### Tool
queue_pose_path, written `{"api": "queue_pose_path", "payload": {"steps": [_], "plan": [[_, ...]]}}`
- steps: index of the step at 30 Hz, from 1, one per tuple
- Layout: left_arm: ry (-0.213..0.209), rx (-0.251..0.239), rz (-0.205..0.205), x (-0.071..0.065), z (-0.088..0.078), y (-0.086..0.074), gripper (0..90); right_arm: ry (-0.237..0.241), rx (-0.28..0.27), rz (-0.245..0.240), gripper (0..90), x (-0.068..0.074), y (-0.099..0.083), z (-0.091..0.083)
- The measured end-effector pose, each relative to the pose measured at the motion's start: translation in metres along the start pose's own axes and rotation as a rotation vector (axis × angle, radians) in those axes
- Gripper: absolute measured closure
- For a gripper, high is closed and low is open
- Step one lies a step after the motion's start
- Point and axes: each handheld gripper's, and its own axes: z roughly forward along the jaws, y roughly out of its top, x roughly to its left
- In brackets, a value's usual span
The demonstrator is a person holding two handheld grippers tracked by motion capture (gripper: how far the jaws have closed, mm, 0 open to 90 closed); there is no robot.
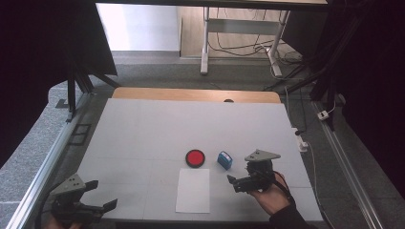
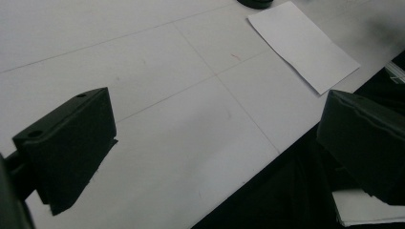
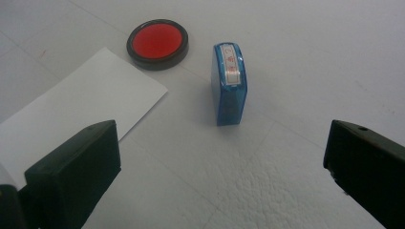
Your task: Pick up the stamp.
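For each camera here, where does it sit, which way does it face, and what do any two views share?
High view: above the near table edge, looking forward and down on the table; shows the left gripper, right gripper and right hand.
Left gripper view: rides the left gripper, looking across the table at the paper; its open jaws show.
Right gripper view: rides the right gripper, facing the blue stamp and red ink pad; jaws open.
Shared: the paper appears in both gripper views.

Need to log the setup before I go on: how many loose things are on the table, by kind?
Ink pad: 1
Stamp: 1
Paper sheet: 1
Total: 3
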Motion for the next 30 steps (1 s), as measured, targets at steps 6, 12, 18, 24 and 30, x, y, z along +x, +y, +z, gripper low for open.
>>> {"api": "queue_pose_path", "payload": {"steps": [6, 12, 18, 24, 30], "plan": [[0.001, 0.003, 0.002, 0.0, 0.001, 0.001, 0.0, -0.007, 0.015, -0.014, 0.0, -0.004, 0.004, 0.012], [-0.001, 0.003, 0.002, 0.0, 0.001, 0.001, 0.0, -0.001, 0.045, -0.031, 0.0, -0.008, 0.009, 0.03], [-0.003, 0.004, 0.002, 0.0, 0.001, 0.001, 0.0, 0.003, 0.066, -0.045, 0.0, -0.01, 0.013, 0.046], [-0.003, 0.004, 0.001, 0.0, 0.001, 0.001, 0.0, 0.0, 0.094, -0.056, 0.0, -0.01, 0.015, 0.065], [-0.003, 0.004, 0.002, 0.0, 0.001, 0.001, 0.0, -0.005, 0.103, -0.06, 0.0, -0.011, 0.017, 0.075]]}}
